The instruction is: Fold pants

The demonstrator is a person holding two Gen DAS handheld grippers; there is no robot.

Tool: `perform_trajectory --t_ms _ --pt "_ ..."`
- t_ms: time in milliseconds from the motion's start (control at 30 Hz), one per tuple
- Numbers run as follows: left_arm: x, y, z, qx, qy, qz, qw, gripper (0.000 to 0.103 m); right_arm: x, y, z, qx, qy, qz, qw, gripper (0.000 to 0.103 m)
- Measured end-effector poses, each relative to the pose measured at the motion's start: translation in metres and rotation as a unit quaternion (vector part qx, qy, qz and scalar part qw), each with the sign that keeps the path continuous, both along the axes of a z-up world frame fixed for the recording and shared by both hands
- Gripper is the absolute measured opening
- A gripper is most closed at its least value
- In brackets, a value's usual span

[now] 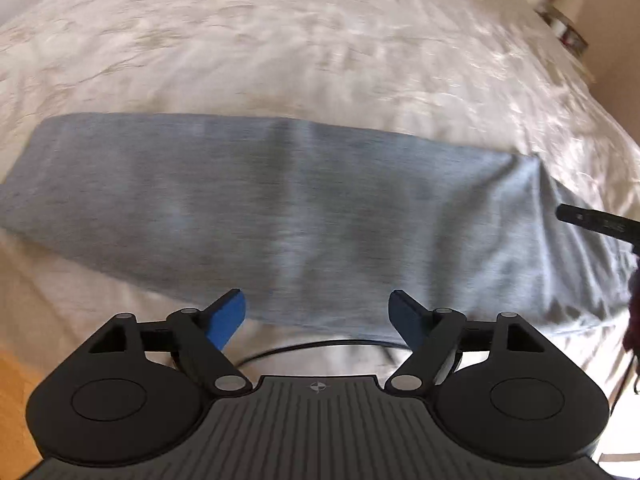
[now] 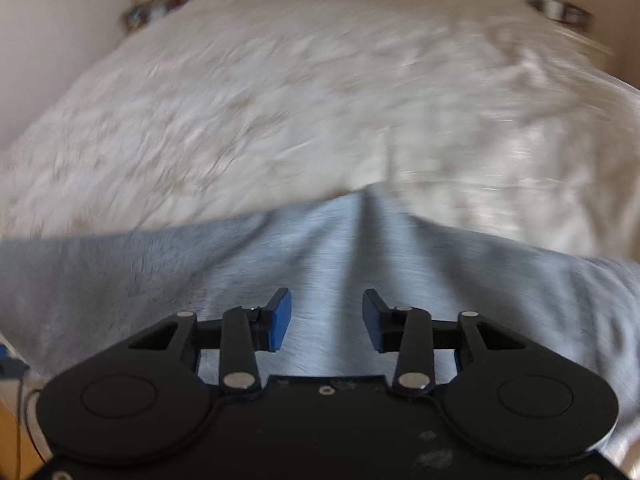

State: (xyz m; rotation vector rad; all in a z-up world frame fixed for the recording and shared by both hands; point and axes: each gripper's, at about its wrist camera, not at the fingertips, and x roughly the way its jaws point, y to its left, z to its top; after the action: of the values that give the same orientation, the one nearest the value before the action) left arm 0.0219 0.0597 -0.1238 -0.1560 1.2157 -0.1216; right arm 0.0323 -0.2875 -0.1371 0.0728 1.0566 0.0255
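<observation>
Grey-blue pants [image 1: 280, 200] lie folded into a long band across a white bedspread [image 1: 280, 40]. My left gripper [image 1: 318, 308] hangs over the band's near edge, its blue pads wide apart with nothing between them. At the band's right end the cloth peaks in a corner, and a black part of the other tool [image 1: 592, 222] pokes in there. In the right wrist view the pants [image 2: 120, 272] fill the lower half and rise into a creased ridge ahead. My right gripper [image 2: 327, 312] stands open just above that cloth; its pads do not press on it.
The crumpled bedspread [image 2: 280, 100] stretches away behind the pants. Small objects sit on ledges by the far corners [image 2: 560, 6] [image 2: 152, 8]. A black cable [image 1: 320, 346] curves under my left gripper. Wooden floor [image 1: 16, 400] shows at the lower left, beyond the bed's edge.
</observation>
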Motion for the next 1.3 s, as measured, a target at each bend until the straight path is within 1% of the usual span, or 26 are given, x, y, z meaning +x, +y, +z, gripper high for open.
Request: perform_trajectory --t_ms 67,167,233,300,367,433,500,567,700,733,800,900,933,1000,1133,1167,1200,1233,1300 --pt "0.000 0.020 -0.001 0.000 0.004 0.007 1.0000 0.081 0.020 0.015 -0.016 -0.011 0.014 0.005 1.000 0.030" --pt "0.001 0.044 0.002 0.001 0.001 0.016 0.9999 0.083 0.057 0.027 -0.040 -0.027 0.037 -0.015 0.999 0.030" --pt "-0.003 0.061 0.006 0.003 -0.003 0.024 0.9997 0.083 0.079 0.036 -0.050 -0.043 0.047 -0.027 0.998 0.030" --pt "-0.004 0.079 0.007 -0.002 -0.002 0.033 0.9994 0.083 0.092 0.046 -0.047 -0.066 0.038 -0.041 0.996 0.030" --pt "-0.004 0.096 0.006 -0.005 0.000 0.039 0.9992 0.084 0.097 0.057 -0.037 -0.067 0.024 -0.052 0.996 0.030" --pt "-0.002 0.113 0.003 -0.009 0.001 0.042 0.9991 0.084 0.088 0.076 -0.018 -0.047 0.002 -0.046 0.998 0.030" --pt "0.001 0.126 -0.002 -0.013 0.007 0.043 0.9990 0.084 0.074 0.105 0.000 -0.034 -0.009 -0.016 0.999 0.030" --pt "0.004 0.142 -0.007 -0.019 0.011 0.045 0.9987 0.084 0.065 0.131 0.005 -0.018 -0.012 0.012 1.000 0.030" --pt "0.012 0.169 -0.016 -0.039 0.016 0.059 0.9974 0.084 0.037 0.190 0.014 0.030 0.002 0.051 0.998 0.031" --pt "0.016 0.176 -0.019 -0.049 0.017 0.067 0.9965 0.084 0.034 0.200 0.013 0.040 0.007 0.058 0.997 0.032" --pt "0.021 0.189 -0.024 -0.072 0.018 0.082 0.9939 0.084 0.021 0.226 0.015 0.053 0.018 0.074 0.996 0.032" --pt "0.029 0.203 -0.035 -0.091 0.018 0.100 0.9906 0.086 0.009 0.253 0.017 0.064 0.029 0.090 0.993 0.033" --pt "0.032 0.207 -0.040 -0.098 0.018 0.105 0.9895 0.089 0.005 0.260 0.019 0.067 0.033 0.092 0.993 0.033" --pt "0.038 0.213 -0.049 -0.104 0.022 0.112 0.9880 0.092 0.001 0.269 0.019 0.071 0.039 0.093 0.992 0.033" --pt "0.045 0.218 -0.066 -0.116 0.039 0.119 0.9854 0.094 -0.001 0.280 0.019 0.071 0.043 0.092 0.992 0.035" --pt "0.046 0.217 -0.069 -0.114 0.039 0.114 0.9861 0.095 -0.003 0.281 0.019 0.072 0.044 0.091 0.992 0.035" --pt "0.047 0.215 -0.071 -0.112 0.040 0.106 0.9873 0.100 -0.003 0.282 0.020 0.074 0.046 0.090 0.992 0.035" --pt "0.047 0.213 -0.073 -0.112 0.041 0.097 0.9881 0.102 -0.005 0.284 0.020 0.073 0.047 0.089 0.992 0.035" --pt "0.050 0.208 -0.077 -0.100 0.042 0.080 0.9908 0.103 -0.007 0.287 0.021 0.071 0.052 0.086 0.992 0.035"
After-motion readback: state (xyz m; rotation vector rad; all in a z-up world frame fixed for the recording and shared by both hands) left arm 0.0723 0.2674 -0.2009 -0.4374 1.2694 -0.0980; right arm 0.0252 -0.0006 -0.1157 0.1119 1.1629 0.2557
